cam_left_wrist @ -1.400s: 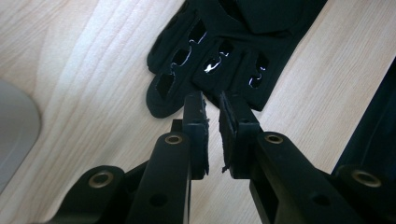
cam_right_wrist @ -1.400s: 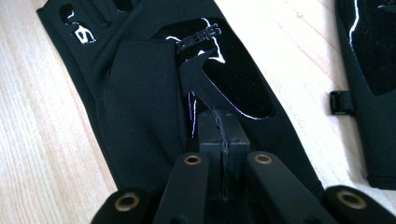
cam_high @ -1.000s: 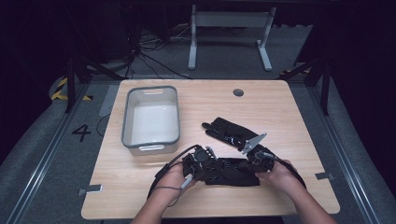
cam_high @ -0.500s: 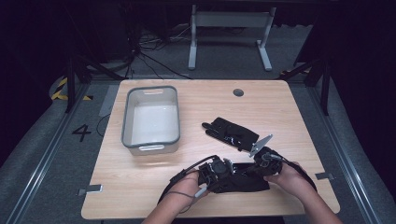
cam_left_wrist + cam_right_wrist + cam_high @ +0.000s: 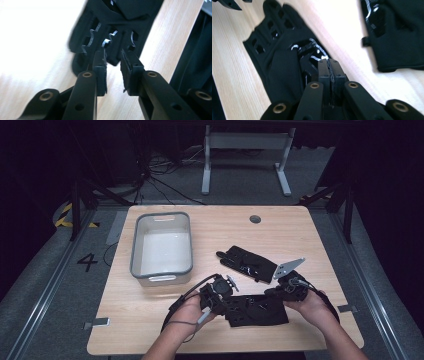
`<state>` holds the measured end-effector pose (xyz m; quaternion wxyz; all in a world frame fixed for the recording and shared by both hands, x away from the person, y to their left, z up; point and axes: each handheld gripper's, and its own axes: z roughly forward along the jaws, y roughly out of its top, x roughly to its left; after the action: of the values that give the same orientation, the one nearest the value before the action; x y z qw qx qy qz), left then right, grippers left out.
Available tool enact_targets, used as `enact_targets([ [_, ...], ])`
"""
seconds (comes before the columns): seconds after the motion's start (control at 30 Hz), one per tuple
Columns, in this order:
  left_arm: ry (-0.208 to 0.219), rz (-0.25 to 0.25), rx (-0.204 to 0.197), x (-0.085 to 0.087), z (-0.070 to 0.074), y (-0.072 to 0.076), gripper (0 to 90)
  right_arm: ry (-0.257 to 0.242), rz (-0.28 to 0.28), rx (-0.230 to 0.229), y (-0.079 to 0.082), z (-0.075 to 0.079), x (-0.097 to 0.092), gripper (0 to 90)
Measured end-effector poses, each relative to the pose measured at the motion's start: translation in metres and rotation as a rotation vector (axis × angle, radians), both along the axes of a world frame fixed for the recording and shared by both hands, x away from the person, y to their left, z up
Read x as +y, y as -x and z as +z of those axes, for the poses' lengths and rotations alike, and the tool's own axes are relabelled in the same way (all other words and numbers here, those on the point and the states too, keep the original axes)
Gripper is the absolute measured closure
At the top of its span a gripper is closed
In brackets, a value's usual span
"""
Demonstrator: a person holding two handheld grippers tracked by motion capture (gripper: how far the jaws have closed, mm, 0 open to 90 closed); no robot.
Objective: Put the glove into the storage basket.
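Observation:
A black fingerless glove (image 5: pixel 257 309) lies flat near the table's front edge, between my two grippers. My left gripper (image 5: pixel 223 295) is at the glove's finger end. Its jaws have just been opening, and in the left gripper view they (image 5: pixel 112 53) stand slightly apart with the glove's finger holes (image 5: pixel 110 25) just beyond the tips and nothing pressed between the pads. My right gripper (image 5: pixel 280 292) is shut on the wrist edge of this glove (image 5: pixel 284 57), with the jaws (image 5: pixel 328 61) tight together. A second black glove (image 5: pixel 247 262) lies farther back, apart from both grippers.
A grey bin (image 5: pixel 136 255) with a white inside stands at the table's left. The second glove (image 5: pixel 394 32) lies close to the right of the right gripper's jaws. Bare wood (image 5: pixel 150 320) stretches along the front left. A round hole (image 5: pixel 255 219) sits near the far edge.
The left gripper's jaws have parted and come off the glove's finger end, and that hand has drawn back to the left. The right gripper stays shut on the wrist edge.

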<state>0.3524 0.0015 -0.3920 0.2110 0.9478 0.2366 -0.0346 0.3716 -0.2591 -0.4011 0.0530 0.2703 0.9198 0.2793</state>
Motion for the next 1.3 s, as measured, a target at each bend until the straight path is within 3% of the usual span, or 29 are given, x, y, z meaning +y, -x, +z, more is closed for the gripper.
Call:
enact_targets([
  [0.17,0.039,0.055,-0.01,0.018,0.008,-0.005,72.2,-0.068,-0.039,-0.02,-0.003,0.008,-0.003,87.1],
  [0.53,0.031,0.103,-0.012,0.033,0.009,-0.008,67.9,-0.087,-0.059,-0.025,-0.016,0.015,-0.001,84.5],
  [0.67,0.03,0.111,-0.011,0.04,0.009,-0.011,65.6,-0.086,-0.082,-0.014,-0.032,0.018,-0.001,82.9],
  [0.77,0.035,0.119,0.015,0.047,0.007,-0.015,65.3,-0.086,-0.096,-0.012,-0.044,0.019,0.0,81.4],
  [0.93,0.029,0.129,0.012,0.055,0.01,-0.018,64.0,-0.079,-0.114,0.006,-0.06,0.019,0.001,81.4],
  [1.13,0.049,0.162,0.009,0.066,0.012,-0.021,61.9,-0.051,-0.152,0.024,-0.09,0.016,0.002,79.5],
  [1.3,0.05,0.161,0.013,0.065,0.011,-0.021,61.4,-0.025,-0.184,0.029,-0.109,0.012,0.005,78.3],
])
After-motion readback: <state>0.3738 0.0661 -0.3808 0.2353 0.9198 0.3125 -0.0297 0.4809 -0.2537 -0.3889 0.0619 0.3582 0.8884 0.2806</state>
